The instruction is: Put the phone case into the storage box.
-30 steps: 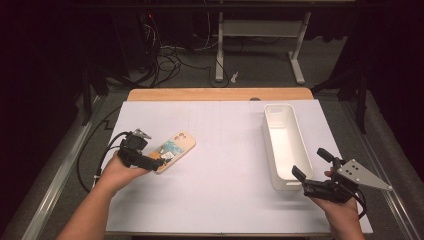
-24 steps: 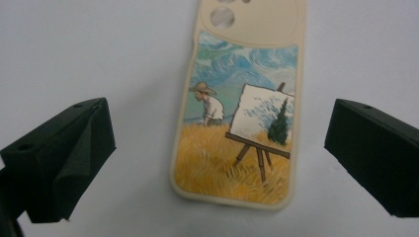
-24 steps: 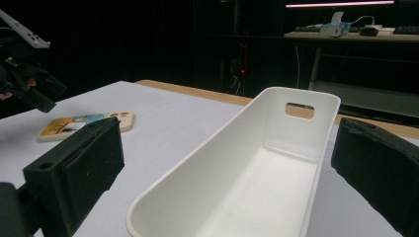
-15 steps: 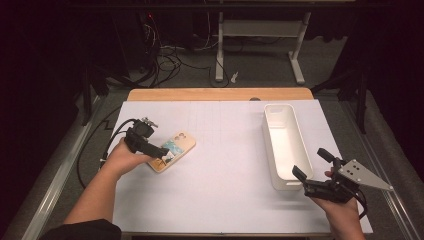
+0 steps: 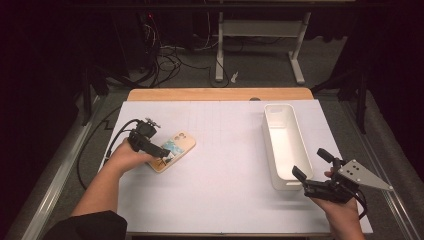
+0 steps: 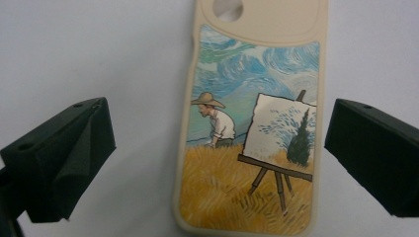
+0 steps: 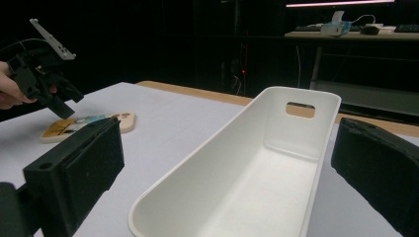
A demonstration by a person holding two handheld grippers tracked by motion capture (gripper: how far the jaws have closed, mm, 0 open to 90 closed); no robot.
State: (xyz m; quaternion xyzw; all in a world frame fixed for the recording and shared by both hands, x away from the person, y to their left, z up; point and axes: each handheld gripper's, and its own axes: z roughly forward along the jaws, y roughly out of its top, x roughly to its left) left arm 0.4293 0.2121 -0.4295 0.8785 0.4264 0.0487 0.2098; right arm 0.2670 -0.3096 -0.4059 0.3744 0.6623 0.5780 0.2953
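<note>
1. Phone case [image 6: 252, 123] lies flat near the tabletop's left edge, between your left gripper [image 5: 159, 151] jaws, wide open and empty.
2. Drop straight, close on its long sides.
3. Right gripper [image 5: 312, 172] hovers open by the bin [image 5: 285, 145].

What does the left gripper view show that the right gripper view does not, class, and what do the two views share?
The left gripper view looks straight down on the phone case and shows its printed picture: a painter in a hat, an easel with a canvas, a yellow field and a swirling blue sky, between the open jaws of the left gripper.

The right gripper view shows the long white bin, empty, with a slot handle in its far wall, between the open jaws of the right gripper.

Both show the phone case lying flat on the white table.
</note>
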